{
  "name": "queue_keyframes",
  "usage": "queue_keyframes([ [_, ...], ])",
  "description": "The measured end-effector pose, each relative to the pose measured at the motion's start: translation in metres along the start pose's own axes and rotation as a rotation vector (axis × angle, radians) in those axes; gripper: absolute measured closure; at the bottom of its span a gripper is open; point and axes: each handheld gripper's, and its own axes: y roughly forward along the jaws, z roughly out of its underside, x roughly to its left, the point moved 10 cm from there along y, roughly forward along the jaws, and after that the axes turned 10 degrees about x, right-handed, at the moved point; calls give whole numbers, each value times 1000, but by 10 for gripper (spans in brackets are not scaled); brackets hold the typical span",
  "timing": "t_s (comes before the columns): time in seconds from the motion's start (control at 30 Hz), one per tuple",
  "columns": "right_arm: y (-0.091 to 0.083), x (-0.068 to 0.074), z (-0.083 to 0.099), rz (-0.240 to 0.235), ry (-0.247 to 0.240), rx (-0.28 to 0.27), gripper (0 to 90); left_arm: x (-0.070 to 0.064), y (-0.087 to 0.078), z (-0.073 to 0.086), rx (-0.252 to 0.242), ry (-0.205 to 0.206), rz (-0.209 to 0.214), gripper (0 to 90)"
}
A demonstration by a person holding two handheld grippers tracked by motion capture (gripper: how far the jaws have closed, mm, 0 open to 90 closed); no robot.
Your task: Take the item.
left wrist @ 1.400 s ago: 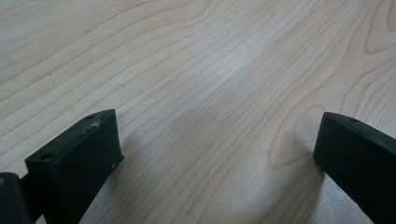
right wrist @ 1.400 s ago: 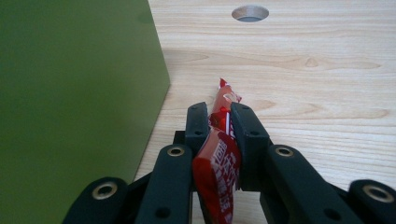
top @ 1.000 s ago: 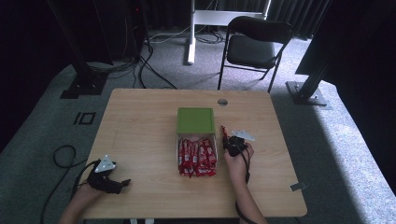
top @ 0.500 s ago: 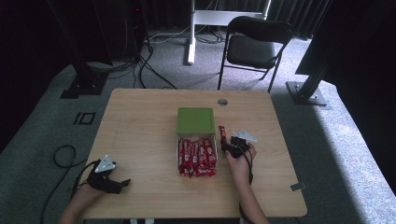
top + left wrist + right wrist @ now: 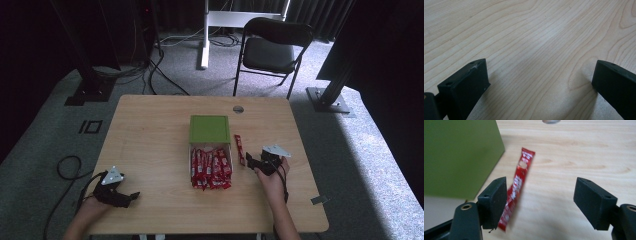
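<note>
Red sachet [image 5: 239,148] lay flat on the pale wooden counter [image 5: 150,140], just beside the green box lid [image 5: 209,128] at its 3 o'clock. Right claw [image 5: 252,161] sat at the sachet's 5 o'clock, jaws spread wide, the sachet against the inner face of one jaw, unclamped. Left claw [image 5: 131,196] rested near the counter's 7 o'clock corner, jaws wide apart over bare wood.

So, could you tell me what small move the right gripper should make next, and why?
Probably draw the right gripper back toward the box for another packet. Its jaws stand wide open, and the single red packet lies flat on the table beside the green lid, seemingly released, while many packets remain in the box.
</note>
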Motion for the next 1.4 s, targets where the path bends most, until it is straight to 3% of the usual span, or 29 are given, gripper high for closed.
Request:
queue_keyframes([
  [0.1,-7,-1,3,-13,-24,-4,208,0,0,0,0,0,0,16],
  [0.13,-13,-1,9,-30,-80,26,184,0,0,0,0,0,0,16],
  [0.17,-17,-2,9,-31,-101,6,183,0,0,0,0,0,0,16],
  [0.23,-22,-6,10,-13,-109,-13,183,0,0,0,0,0,0,16],
  [0.5,-34,-18,21,-20,-149,-2,183,0,0,0,0,2,-1,16],
  [0.57,-35,-20,25,-41,-184,6,130,0,0,0,0,0,0,16],
  [0.9,-40,-24,50,-152,-251,79,138,0,0,0,2,3,-1,16],
  [1.2,-48,-10,72,-279,-368,110,135,0,0,0,2,4,-1,16],
  [1.4,-53,-11,84,-294,-408,137,133,0,0,0,1,4,-1,16],
])
